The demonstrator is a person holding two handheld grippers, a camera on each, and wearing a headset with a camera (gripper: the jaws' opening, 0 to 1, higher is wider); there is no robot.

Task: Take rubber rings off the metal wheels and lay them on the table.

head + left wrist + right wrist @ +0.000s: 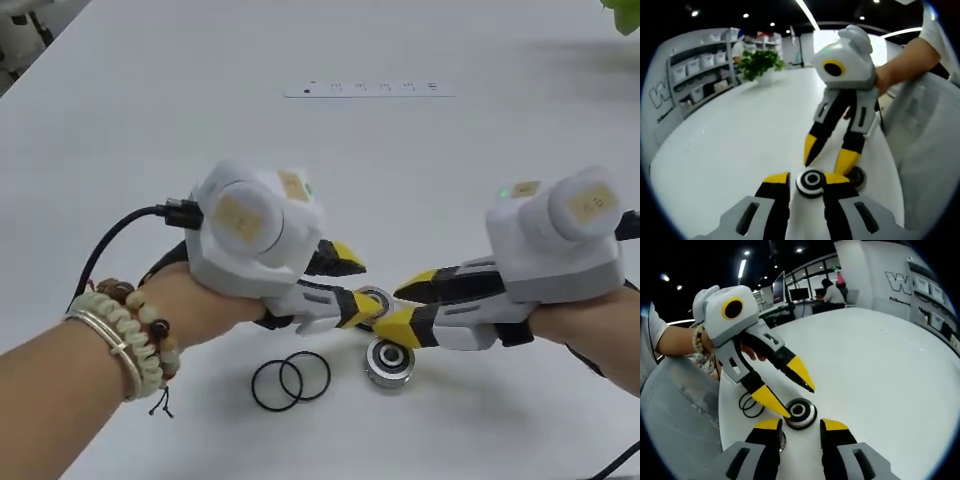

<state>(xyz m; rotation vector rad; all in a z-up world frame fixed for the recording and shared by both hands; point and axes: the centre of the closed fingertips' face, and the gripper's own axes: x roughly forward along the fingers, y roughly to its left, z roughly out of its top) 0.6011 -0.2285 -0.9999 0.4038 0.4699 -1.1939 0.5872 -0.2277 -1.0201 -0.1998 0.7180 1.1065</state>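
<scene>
A small metal wheel [373,300] sits between my two grippers, its face showing dark and pale circles [811,183]. My left gripper [360,285] is open with its yellow tips on either side of this wheel, and the nearer tip touches the rim. My right gripper [405,305] points at it from the other side, also open, with the wheel [799,412] just beyond its tips. A second wheel [389,362] lies on the table below them. Two black rubber rings [290,380] lie overlapping on the table to its left.
A white power strip [370,89] lies far back on the white table [150,130]. A green plant [760,62] stands at the far right corner. A black cable [120,235] trails from my left gripper. Shelves and a seated person are beyond the table.
</scene>
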